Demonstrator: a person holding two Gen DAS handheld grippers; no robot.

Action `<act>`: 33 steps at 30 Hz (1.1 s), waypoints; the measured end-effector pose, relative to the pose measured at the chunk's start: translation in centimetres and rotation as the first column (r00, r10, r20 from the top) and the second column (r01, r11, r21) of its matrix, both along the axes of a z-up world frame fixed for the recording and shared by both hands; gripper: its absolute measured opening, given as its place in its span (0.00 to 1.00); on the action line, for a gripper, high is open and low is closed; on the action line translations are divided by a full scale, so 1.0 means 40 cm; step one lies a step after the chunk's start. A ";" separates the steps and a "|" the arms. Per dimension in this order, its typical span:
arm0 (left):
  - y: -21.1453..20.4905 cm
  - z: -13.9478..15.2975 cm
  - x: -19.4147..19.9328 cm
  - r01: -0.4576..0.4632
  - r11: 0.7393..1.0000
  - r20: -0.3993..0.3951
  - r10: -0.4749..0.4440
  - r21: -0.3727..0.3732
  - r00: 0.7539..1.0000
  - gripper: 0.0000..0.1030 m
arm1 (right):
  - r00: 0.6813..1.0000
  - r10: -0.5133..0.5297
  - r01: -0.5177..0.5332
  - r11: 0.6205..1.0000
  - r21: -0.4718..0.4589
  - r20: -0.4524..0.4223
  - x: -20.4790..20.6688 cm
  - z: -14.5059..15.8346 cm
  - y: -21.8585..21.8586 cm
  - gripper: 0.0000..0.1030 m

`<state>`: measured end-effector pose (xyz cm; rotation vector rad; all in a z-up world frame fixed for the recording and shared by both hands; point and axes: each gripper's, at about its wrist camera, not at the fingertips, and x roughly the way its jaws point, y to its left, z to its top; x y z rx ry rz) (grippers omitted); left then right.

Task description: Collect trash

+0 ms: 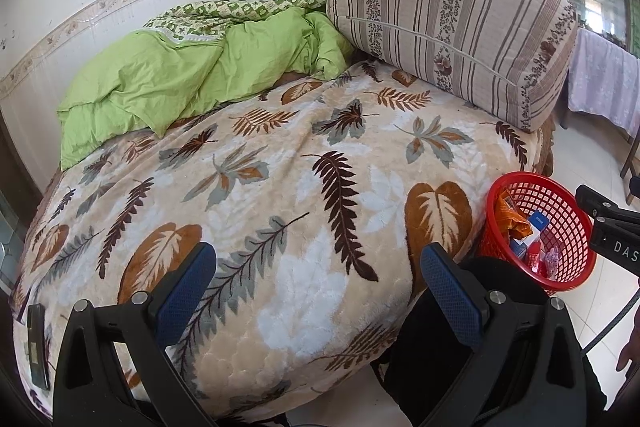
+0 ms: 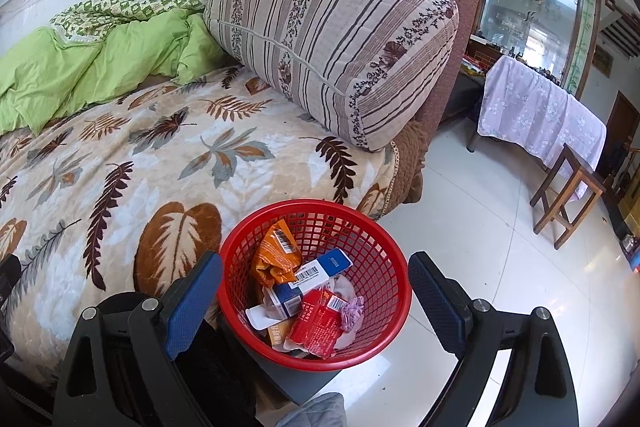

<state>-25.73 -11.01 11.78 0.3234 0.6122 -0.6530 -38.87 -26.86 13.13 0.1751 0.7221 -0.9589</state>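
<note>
Our right gripper (image 2: 316, 291) stands with fingers spread wide and nothing between them, poised above the red basket (image 2: 394, 279). The basket's rim fills most of the gap; the left pad (image 2: 192, 307) overlaps the blanket edge, the right pad (image 2: 436, 303) sits over bare floor. In the basket we see an orange wrapper (image 2: 276, 259), a blue and white box (image 2: 316, 277), a red packet (image 2: 318, 321) and a small purple crumple (image 2: 352, 311), all below the fingertips and not touched.

Our left gripper (image 1: 318, 291) is likewise wide apart and empty, over the near edge of the leaf-print blanket (image 1: 280, 167). From there the basket (image 1: 568, 227) lies to the right, just beside the bed's edge, on the floor.

Open room: pale tiled floor (image 2: 460, 207) stretches right of the basket toward a wooden stool (image 2: 568, 187) and a cloth-draped table (image 2: 532, 111), both well apart from it. The blanket surface is broad and flat; a green quilt (image 1: 160, 79) is bunched against the wall, and a striped bolster (image 1: 452, 31) leans at the sofa arm. A dark phone-like slab (image 1: 38, 343) lies at the blanket's near left edge.
</note>
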 end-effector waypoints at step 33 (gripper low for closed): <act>0.002 -0.001 -0.002 -0.004 1.000 0.001 0.004 0.001 1.000 0.99 | 1.000 0.007 -0.007 1.000 0.012 -0.005 0.004 -0.012 -0.004 0.92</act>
